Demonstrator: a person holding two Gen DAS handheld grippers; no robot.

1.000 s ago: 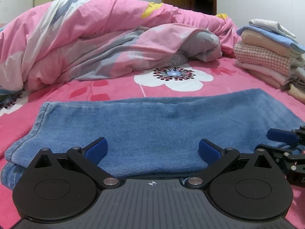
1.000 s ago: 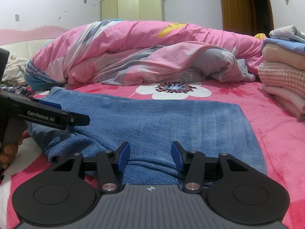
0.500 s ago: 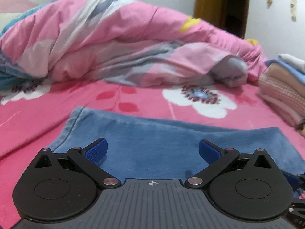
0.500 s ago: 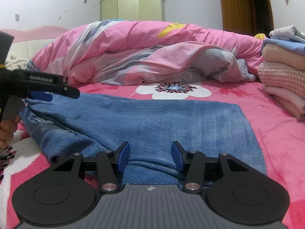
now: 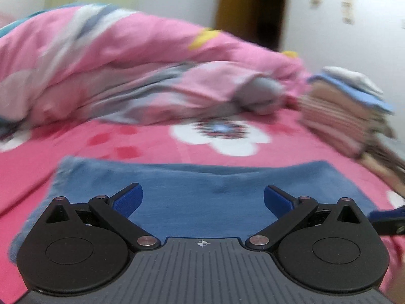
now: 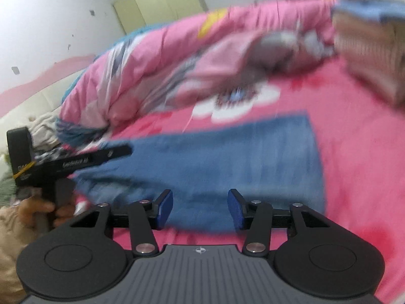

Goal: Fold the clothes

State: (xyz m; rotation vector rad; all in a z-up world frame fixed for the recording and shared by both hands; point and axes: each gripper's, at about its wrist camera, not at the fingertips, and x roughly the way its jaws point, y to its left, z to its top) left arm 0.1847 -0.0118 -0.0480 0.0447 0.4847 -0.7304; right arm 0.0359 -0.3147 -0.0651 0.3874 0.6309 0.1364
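Folded blue jeans (image 5: 202,185) lie flat on the pink bed sheet (image 5: 76,149), and also show in the right wrist view (image 6: 227,157). My left gripper (image 5: 202,200) is open and empty, just above the jeans' near edge. My right gripper (image 6: 200,209) is open and empty, above the jeans' near edge, tilted. The left gripper's body (image 6: 71,162) shows at the left of the right wrist view, over the jeans' left end. Both views are blurred by motion.
A crumpled pink duvet (image 5: 126,76) is heaped across the back of the bed. A stack of folded clothes (image 5: 346,111) stands at the right. A doorway (image 5: 253,10) and a wardrobe (image 6: 162,7) are behind.
The left gripper has lifted off the jeans and pulled back. The right gripper has risen, tilted and backed away from the jeans' edge. The jeans now lie folded shorter.
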